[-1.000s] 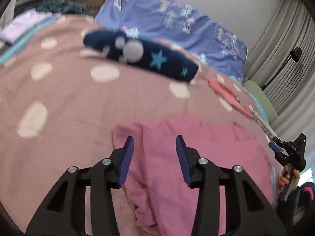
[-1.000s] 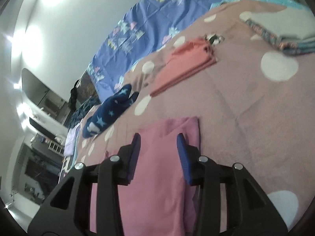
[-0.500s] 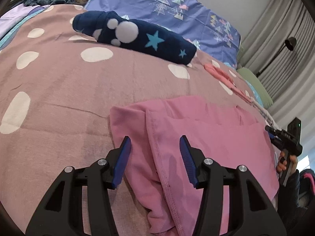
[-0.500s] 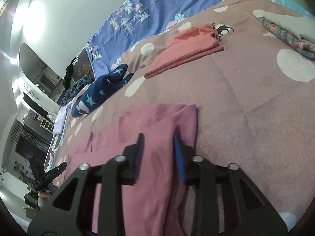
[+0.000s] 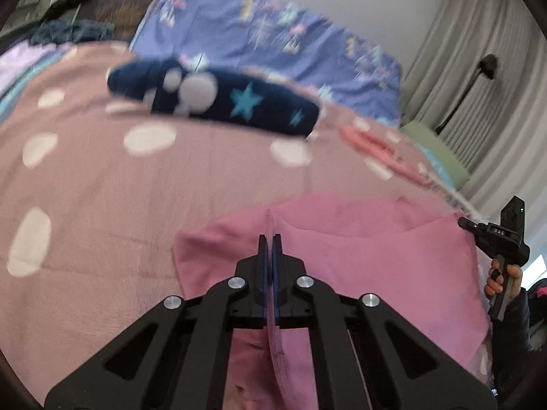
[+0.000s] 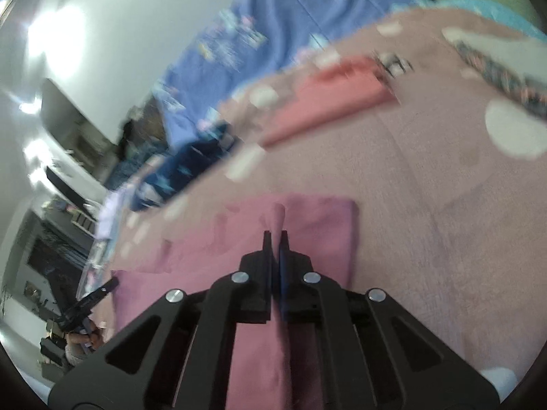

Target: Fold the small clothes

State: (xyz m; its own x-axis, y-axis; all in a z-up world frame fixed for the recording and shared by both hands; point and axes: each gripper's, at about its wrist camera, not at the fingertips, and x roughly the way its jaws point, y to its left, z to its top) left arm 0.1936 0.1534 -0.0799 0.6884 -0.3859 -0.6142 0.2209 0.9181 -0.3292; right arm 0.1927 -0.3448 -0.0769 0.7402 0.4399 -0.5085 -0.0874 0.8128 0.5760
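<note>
A pink garment [image 5: 376,259] lies on the dusty-pink spotted bedspread [image 5: 102,205]. My left gripper [image 5: 270,242] is shut on its near left edge, the cloth pinched between the pads and lifted a little. In the right wrist view my right gripper [image 6: 275,237] is shut on the other near edge of the pink garment [image 6: 318,225]. The right gripper also shows at the right edge of the left wrist view [image 5: 468,223], and the left gripper at the lower left of the right wrist view [image 6: 109,285].
A navy star-patterned garment [image 5: 218,99] lies beyond the pink one. A folded coral garment [image 6: 335,102] lies further right, with a grey patterned folded pile [image 6: 495,58] past it. A blue printed sheet [image 5: 273,41] covers the back.
Both grippers went from open over the pink garment's near edges to shut on them. The pinched cloth has lifted slightly and both views are now blurred by motion.
</note>
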